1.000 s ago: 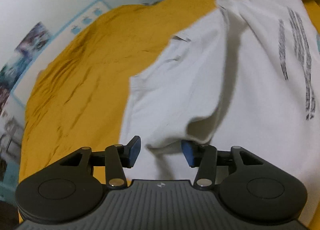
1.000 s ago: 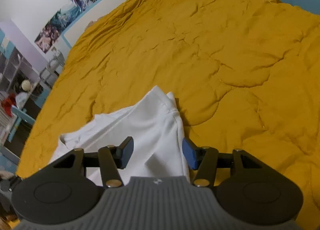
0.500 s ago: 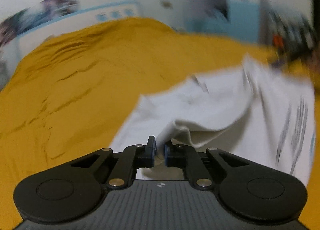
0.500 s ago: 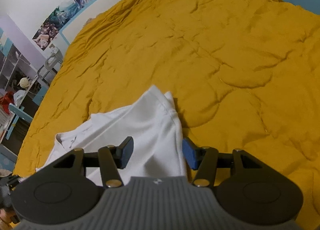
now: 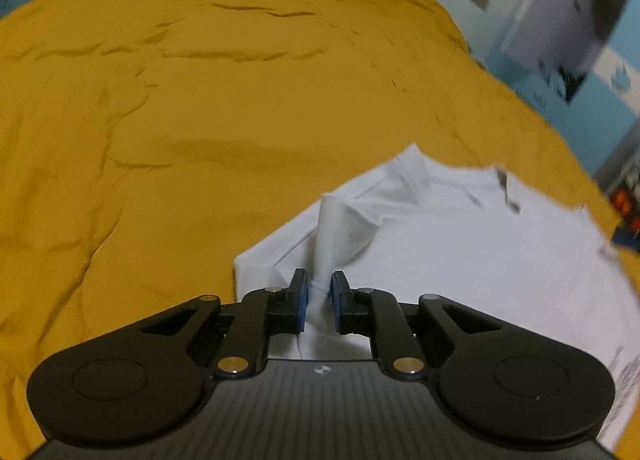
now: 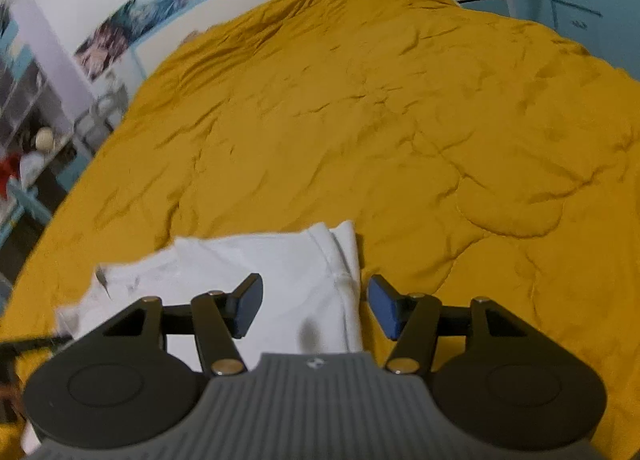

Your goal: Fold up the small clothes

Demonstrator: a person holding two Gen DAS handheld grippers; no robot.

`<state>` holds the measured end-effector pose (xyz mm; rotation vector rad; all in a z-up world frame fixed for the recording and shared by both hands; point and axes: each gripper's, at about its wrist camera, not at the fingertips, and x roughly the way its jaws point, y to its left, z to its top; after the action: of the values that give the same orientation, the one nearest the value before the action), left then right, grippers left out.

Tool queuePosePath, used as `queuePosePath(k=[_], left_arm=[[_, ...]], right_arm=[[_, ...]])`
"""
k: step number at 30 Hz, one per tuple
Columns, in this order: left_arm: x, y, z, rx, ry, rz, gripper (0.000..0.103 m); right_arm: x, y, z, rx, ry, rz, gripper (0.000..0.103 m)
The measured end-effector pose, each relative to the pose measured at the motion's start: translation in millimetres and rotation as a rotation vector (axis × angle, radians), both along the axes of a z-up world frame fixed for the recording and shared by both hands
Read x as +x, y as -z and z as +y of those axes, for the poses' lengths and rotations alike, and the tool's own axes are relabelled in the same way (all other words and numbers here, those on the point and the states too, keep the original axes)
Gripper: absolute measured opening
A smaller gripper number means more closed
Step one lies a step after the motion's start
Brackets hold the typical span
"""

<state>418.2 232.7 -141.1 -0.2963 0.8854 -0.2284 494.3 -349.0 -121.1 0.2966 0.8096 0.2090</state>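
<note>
Black linkage arms, blue-padded jaws, brass screws

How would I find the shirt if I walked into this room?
Look at the big bed with the mustard-yellow blanket. Near its close edge lies the white shirt, the only pale thing on all that yellow. One fold of it is pinched up in the left tool.

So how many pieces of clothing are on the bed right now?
1: a white T-shirt on the yellow bedspread, a bunched fold pinched in the left hand-held gripper. Anything beneath it would be hidden.
</note>
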Motion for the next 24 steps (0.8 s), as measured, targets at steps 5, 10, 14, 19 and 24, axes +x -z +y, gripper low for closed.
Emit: queuePosePath(k=[5,10,14,19,24], left_arm=[[-32.2,-12.8,34.3,-0.171,-0.107,0.041,0.033],[-54.5,2.0,44.3,-0.261,-0.107,0.093,0.047],[-50.1,4.9,41.7,-0.248,-0.096,0.086,0.048],[-50.5,1.0,31.1,-0.242,-0.1,0.051,0.048],[-46.2,12.7,21.0,-0.203,-0.048,0.108,0.052]], right_arm=[[13.0,5.2,9.0,-0.041,-0.045,-0.054,0.056],[32.3,19.2,22.3,-0.082,-0.061,-0.027,0.055],[32.6,23.0,28.8,-0.075,-0.035,-0.033,0.055],[25.1,18.5,31.5,-0.09,-0.03,-0.072,0.054],[29.2,19.5,35.9,-0.095,-0.07,-0.044,0.043]])
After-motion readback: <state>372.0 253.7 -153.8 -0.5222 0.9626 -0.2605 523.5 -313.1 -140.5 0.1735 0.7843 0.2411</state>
